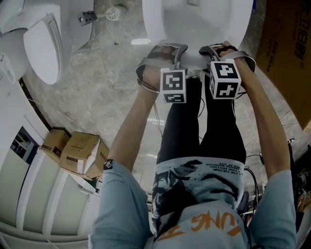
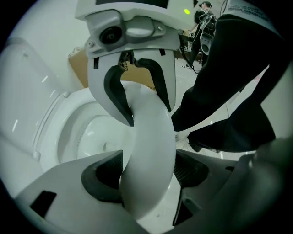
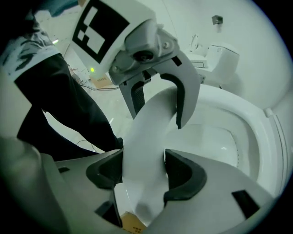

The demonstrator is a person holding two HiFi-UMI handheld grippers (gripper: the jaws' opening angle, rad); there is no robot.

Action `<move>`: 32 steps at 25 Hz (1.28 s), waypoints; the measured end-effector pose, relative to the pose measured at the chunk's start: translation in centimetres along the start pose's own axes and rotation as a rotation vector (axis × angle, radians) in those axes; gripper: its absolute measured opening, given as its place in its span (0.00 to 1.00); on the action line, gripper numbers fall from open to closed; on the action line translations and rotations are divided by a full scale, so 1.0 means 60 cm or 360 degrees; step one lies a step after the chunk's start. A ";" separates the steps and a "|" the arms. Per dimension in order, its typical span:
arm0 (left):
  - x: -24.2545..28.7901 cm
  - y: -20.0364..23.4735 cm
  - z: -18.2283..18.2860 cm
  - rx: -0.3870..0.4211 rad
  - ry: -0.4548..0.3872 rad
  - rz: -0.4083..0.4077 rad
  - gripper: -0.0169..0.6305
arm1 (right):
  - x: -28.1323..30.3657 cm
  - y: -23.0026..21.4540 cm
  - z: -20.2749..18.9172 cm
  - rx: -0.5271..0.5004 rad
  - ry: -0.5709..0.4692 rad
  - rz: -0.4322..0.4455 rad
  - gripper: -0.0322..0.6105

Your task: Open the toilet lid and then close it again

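Underfoot: pale, grey-veined stone floor [image 1: 107, 97], glossy, with a round drain [image 1: 113, 13] at eleven o'clock in the head view.

Room:
- A second toilet [image 1: 41, 46] stands at ten o'clock.
- Two small cardboard boxes [image 1: 80, 153] lie at eight o'clock, against white panels.
- A large brown carton [image 1: 286, 53] stands at two to three o'clock.

Task item: toilet lid [image 1: 204, 24], white, at twelve o'clock in the head view.
- Its long axis runs twelve to six. The rounded front edge is toward six, facing the person, and the hinge end is cut off by the top of the frame.
- Both gripper views show it edge-on as a curved white band lifted clear of the open bowl [image 2: 87, 132], so it is partly raised.

Left gripper [image 2: 147, 176]: pointed steeply down at the front edge, slightly toward the nine o'clock side. Its jaws are part-way apart, and both dark pads are closed against the thickness of the lid's rim.

Right gripper [image 3: 143, 173]: just beside the left one, toward three o'clock. Its jaws are likewise set wide, with the rim clamped between the pads.

Edges and clearance:
- The person's legs [image 1: 204, 126], in black trousers, stand at six o'clock, near the lid's front edge.
- The large carton is near on the three o'clock side.
- Open floor lies at nine to ten o'clock, between the two toilets.
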State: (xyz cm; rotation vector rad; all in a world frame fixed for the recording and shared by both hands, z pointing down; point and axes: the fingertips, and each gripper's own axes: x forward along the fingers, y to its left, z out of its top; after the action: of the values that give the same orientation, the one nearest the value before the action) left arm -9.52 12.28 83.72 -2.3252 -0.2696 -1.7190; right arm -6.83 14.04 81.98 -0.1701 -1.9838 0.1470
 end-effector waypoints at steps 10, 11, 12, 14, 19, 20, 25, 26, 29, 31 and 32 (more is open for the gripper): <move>-0.112 0.037 0.041 0.0021 -0.0101 0.0414 0.49 | -0.098 0.000 0.034 0.0019 -0.0059 -0.0066 0.48; -0.122 0.039 0.047 0.0040 -0.0107 0.0444 0.47 | -0.108 0.000 0.038 0.0012 -0.0051 -0.0096 0.48; -0.133 0.041 0.050 0.0055 -0.0111 0.0468 0.45 | -0.117 0.001 0.042 0.0008 -0.0044 -0.0128 0.47; -0.154 0.042 0.054 0.0062 -0.0116 0.0488 0.43 | -0.137 0.001 0.051 0.0012 -0.0036 -0.0193 0.46; -0.206 0.067 0.075 0.0089 -0.0149 0.0523 0.45 | -0.189 -0.001 0.062 0.0016 0.0019 -0.0301 0.44; -0.216 0.071 0.080 0.0107 -0.0145 0.0527 0.45 | -0.200 0.000 0.065 0.0023 0.0021 -0.0314 0.44; -0.265 0.088 0.084 0.0156 -0.0065 0.0538 0.45 | -0.263 -0.002 0.083 0.0066 0.0026 -0.0388 0.41; -0.278 0.097 0.086 0.0155 -0.0058 0.0552 0.45 | -0.277 -0.006 0.086 0.0072 0.0027 -0.0420 0.41; -0.313 0.119 0.099 0.0126 -0.0068 0.0585 0.45 | -0.317 -0.012 0.094 0.0096 0.0008 -0.0525 0.37; -0.330 0.131 0.105 0.0107 -0.0075 0.0601 0.45 | -0.338 -0.016 0.098 0.0107 -0.0007 -0.0598 0.36; -0.336 0.139 0.106 0.0100 -0.0077 0.0607 0.45 | -0.347 -0.020 0.099 0.0106 -0.0012 -0.0639 0.35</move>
State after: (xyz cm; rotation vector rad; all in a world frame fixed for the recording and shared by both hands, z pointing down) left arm -7.25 6.07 61.96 -2.1997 0.1065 -1.4486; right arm -3.93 8.79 61.13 0.2720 -1.9762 -0.0464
